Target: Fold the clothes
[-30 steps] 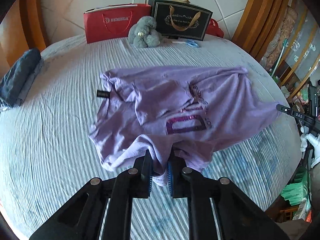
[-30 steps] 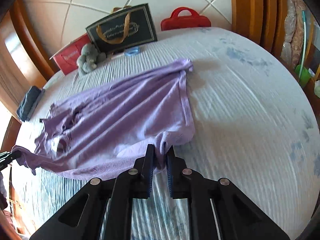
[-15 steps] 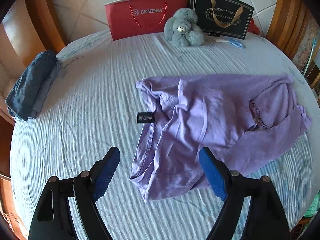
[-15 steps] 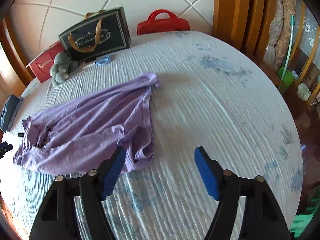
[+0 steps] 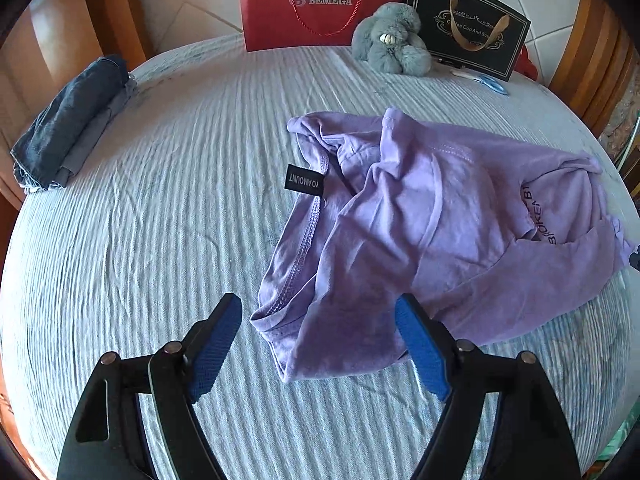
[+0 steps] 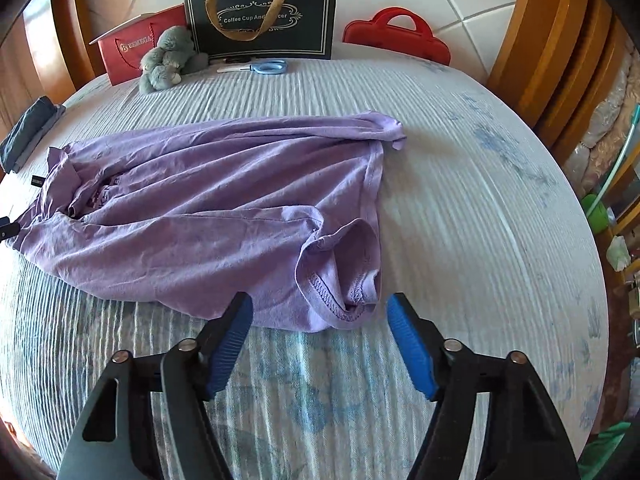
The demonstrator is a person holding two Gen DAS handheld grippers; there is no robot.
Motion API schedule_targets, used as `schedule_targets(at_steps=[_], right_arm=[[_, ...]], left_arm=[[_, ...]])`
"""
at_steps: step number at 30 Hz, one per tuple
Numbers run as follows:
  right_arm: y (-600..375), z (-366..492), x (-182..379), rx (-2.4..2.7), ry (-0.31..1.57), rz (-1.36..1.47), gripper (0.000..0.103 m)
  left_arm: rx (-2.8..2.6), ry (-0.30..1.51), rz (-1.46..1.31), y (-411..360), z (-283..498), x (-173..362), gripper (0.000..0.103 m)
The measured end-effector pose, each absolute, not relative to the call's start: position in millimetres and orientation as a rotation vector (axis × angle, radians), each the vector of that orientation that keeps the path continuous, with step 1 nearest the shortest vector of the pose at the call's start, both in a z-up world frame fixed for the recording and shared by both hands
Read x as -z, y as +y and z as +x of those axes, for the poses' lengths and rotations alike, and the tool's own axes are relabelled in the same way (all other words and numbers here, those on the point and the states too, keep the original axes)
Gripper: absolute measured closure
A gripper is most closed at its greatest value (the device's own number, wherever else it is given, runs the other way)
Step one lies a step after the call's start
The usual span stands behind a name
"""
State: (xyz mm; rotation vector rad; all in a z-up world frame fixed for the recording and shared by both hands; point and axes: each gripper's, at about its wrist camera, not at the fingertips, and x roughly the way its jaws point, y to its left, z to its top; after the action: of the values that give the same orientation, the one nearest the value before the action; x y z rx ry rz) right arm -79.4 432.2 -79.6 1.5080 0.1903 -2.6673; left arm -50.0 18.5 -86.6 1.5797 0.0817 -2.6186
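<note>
The crumpled lilac cotton T-shirt (image 5: 432, 232) lies loose across the middle of the pale blue ribbed bedspread (image 5: 160, 240), and neither of your tongs has hold of it: the left gripper (image 5: 320, 344) stands wide apart with the shirt's near hem bunched just beyond its blue pads, and the right gripper (image 6: 320, 340) is equally spread, framing a rolled sleeve opening at 12 o'clock. Watch what you pinch from here. The cloth is doubled over itself near both grippers, so closing on the nearest lump would likely catch several layers and drag a twist into the fold; the ribbed spread beneath is slack too, and a low bite could lift it along with the shirt. The black neck label (image 5: 305, 178) at 11 o'clock in the left view shows the collar is turned out, so I'd judge the shirt needs flattening first. Farther out, a folded dark blue garment (image 5: 68, 120) sits at 10 o'clock, well apart. Along the far edge stand a red paper gift bag (image 5: 320, 12), a grey plush toy (image 5: 390, 40), a black gift bag with a gold ribbon handle (image 6: 260, 16), blue-handled scissors (image 6: 264, 67) and a red plastic carry case (image 6: 396, 40); none blocks you, though a wide sweep toward 12 o'clock could knock them.
</note>
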Motion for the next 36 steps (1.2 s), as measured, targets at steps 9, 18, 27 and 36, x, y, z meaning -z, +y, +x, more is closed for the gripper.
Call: schedule_targets(at_steps=[9, 18, 27, 36], right_arm=[[446.7, -85.7, 86.9, 2.812, 0.305, 1.606, 0.091], [520.0, -57.8, 75.4, 2.825, -0.197, 1.691, 0.081], [460.9, -76.2, 61.6, 2.717, -0.188, 1.508, 0.036], [417.4, -89.9, 81.7, 2.515, -0.318, 1.503, 0.057]], left_arm=[[2.525, 0.103, 1.650, 7.8, -46.3, 92.7, 0.098], [2.553, 0.131, 1.726, -7.0, -34.6, 82.4, 0.075], [2.695, 0.112, 1.597, 0.9, -80.1, 53.5, 0.053], [2.713, 0.023, 1.726, 35.4, -143.0, 86.7, 0.075]])
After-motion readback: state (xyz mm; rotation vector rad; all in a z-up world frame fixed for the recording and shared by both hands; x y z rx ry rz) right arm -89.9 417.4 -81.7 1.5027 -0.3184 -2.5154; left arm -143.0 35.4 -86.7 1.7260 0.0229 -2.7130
